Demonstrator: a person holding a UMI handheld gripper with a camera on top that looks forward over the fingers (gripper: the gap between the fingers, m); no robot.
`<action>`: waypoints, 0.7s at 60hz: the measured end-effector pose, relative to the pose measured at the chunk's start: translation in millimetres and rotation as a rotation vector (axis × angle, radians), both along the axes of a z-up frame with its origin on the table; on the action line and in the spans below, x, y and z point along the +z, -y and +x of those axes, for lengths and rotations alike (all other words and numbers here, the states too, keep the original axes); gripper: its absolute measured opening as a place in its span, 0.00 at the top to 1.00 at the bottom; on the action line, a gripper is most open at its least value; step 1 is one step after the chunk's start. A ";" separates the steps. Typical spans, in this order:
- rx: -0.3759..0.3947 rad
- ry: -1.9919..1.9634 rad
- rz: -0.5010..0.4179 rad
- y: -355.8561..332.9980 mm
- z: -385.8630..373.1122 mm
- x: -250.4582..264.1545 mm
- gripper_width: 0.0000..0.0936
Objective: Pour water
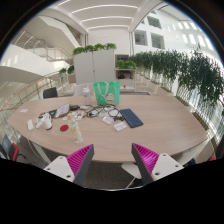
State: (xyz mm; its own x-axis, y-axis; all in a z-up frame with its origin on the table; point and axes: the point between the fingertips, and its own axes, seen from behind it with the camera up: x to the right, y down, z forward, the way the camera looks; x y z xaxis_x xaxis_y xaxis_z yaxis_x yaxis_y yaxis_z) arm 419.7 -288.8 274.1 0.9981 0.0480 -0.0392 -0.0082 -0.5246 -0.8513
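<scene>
My gripper (112,160) is open, its magenta pads (80,157) spread wide with nothing between them. It hangs back from a large oval wooden table (150,128), well short of its near edge. Far ahead on the table's left part stands what looks like a small clear bottle (77,131), and left of that a white cup-like thing (46,123). Both are too small to make out well. No water is visible from here.
The table's middle is cluttered with a green bag (107,93), a dark blue notebook (131,118), papers and small items (100,112). A white chair (131,170) stands at the near edge between my fingers. A dark chair (50,92) and planters (175,68) lie beyond.
</scene>
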 end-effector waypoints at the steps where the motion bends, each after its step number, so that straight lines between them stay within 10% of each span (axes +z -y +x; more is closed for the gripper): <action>1: -0.002 0.002 0.004 -0.4 0.3 0.3 0.11; 24: 0.040 -0.135 0.176 -2.4 -148.4 -40.1 0.11; 42: 0.043 -0.007 0.355 -163.3 -236.2 -128.4 0.11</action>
State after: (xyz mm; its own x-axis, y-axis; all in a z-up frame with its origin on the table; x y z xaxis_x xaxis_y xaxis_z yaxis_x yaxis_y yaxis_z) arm 183.4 -125.5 145.7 0.9946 0.1017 -0.0191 0.0012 -0.1956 -0.9807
